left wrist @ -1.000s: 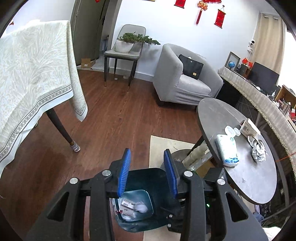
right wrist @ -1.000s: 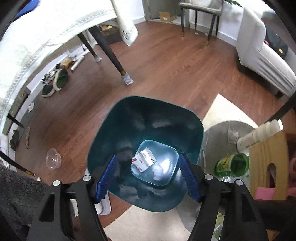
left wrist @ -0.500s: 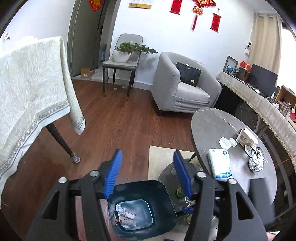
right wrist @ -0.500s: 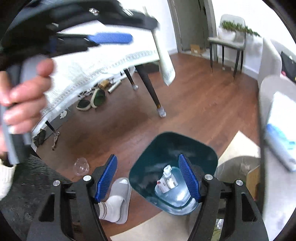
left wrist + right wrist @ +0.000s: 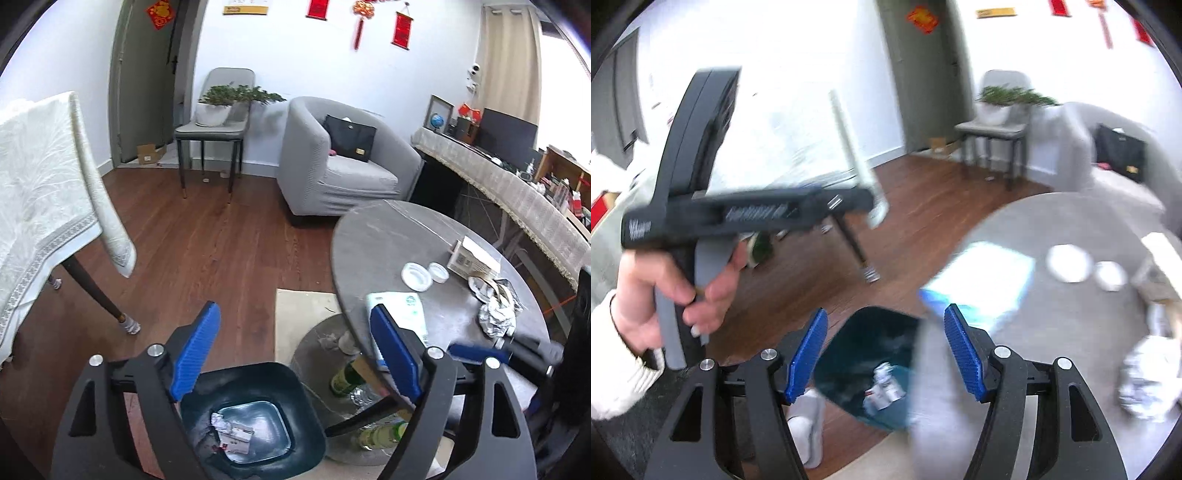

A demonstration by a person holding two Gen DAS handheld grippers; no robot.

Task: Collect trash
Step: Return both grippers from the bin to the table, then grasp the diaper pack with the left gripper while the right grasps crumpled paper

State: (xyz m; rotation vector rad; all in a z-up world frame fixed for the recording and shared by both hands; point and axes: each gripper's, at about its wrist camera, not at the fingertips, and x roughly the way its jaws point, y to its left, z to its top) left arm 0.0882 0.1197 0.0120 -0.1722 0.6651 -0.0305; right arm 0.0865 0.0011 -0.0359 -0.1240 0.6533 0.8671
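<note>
A dark teal trash bin (image 5: 255, 417) stands on the floor with crumpled paper and a small box (image 5: 232, 434) at its bottom; it also shows in the right wrist view (image 5: 871, 365). My left gripper (image 5: 295, 354) is open and empty, raised above the bin. My right gripper (image 5: 884, 354) is open and empty, above the bin's edge and the round grey table (image 5: 373, 236). On the table lie crumpled foil (image 5: 496, 314), a wipes pack (image 5: 400, 306), two white lids (image 5: 417, 275) and a small carton (image 5: 471, 256).
A table with a white cloth (image 5: 40, 184) stands at left. A grey armchair (image 5: 340, 166) and a chair with a plant (image 5: 214, 125) are at the back. Bottles (image 5: 345, 376) sit under the round table. A slippered foot (image 5: 809, 424) is beside the bin.
Both grippers have risen away from the bin and swung right toward the round table. The left gripper's jaws have spread wider. The right view is motion-blurred.
</note>
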